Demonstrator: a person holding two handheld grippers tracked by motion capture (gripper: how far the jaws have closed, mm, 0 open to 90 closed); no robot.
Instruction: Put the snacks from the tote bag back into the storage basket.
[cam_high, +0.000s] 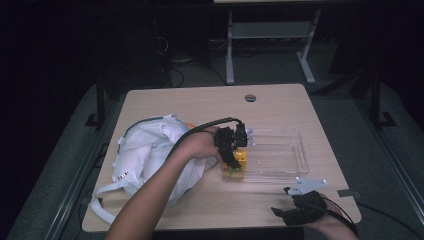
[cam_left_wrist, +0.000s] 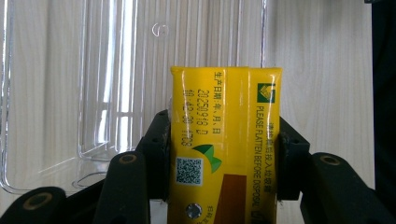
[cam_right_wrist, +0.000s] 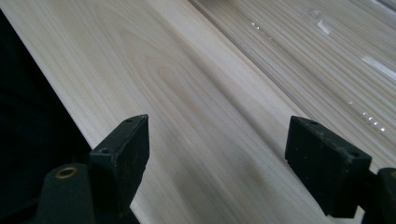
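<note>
Yellow carton (cam_left_wrist: 224, 149) sits clamped between the pads of our left gripper (cam_high: 231, 150), held over the near-left corner of the clear plastic tray (cam_high: 295, 150). We judge the glossy sides could slip if we tilt it, or its lower edge could catch the tray's rim and tip the light tray. Our right gripper (cam_right_wrist: 217, 149) rests wide and empty above the table (cam_high: 200, 102). A white cloth bag (cam_high: 150, 150) lies just beside our left hand and could snag the cable.
</note>
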